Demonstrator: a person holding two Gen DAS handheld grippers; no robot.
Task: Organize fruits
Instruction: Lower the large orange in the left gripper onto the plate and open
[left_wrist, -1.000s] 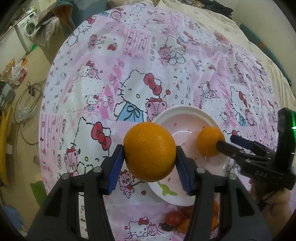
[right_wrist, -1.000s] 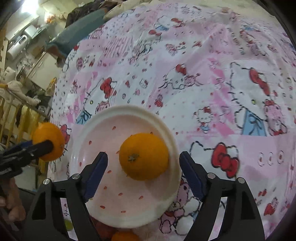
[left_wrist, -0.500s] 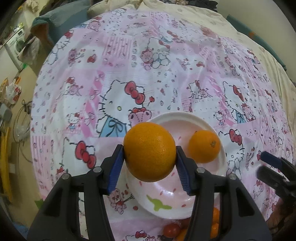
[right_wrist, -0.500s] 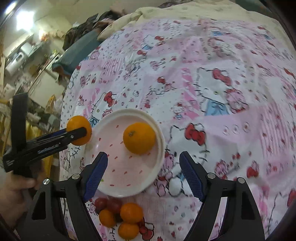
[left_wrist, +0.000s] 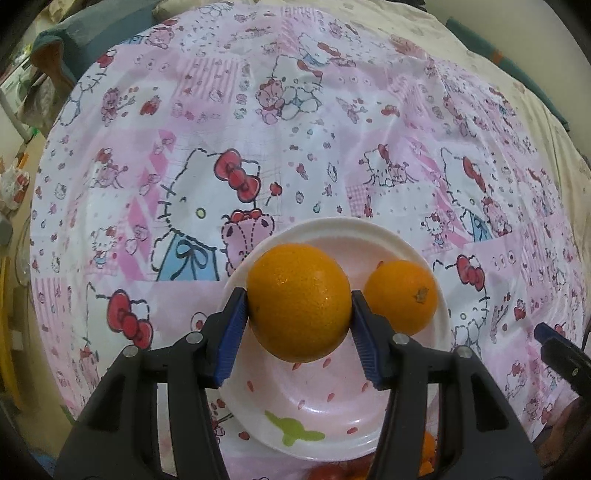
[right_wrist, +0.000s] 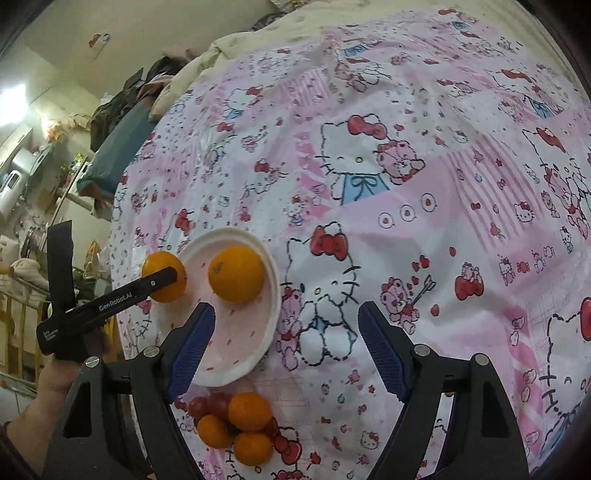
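- Since a second ago the right gripper (right_wrist: 286, 345) has backed off the plate (right_wrist: 258, 347), leaving its orange (right_wrist: 236, 275) lying there; its jaws stand wide apart with nothing between them, over the cartoon-cat cloth (right_wrist: 424, 184) beside the plate.
- Over the same second the left gripper (left_wrist: 298, 325) has carried the second orange (left_wrist: 298, 301) in over the plate's near side; both blue pads press its flanks, so it is firmly held.
- From the right wrist view, that held orange hangs at the plate's left edge, close to the one already lying there.
- To do this step well, I'd say: bring the held orange lower, over bare plate and clear of the resting fruit, before letting go, so neither rolls off the shallow rim.
- A heap of smaller oranges (right_wrist: 243, 424) and red grape-like fruits (right_wrist: 208, 404) waits on the cloth just beside the plate's near edge.
- Writing: the left gripper's finger reads "GenRobot.AI"; smaller white lettering lower on its body is too small to read. The plate shows only a strawberry pattern.
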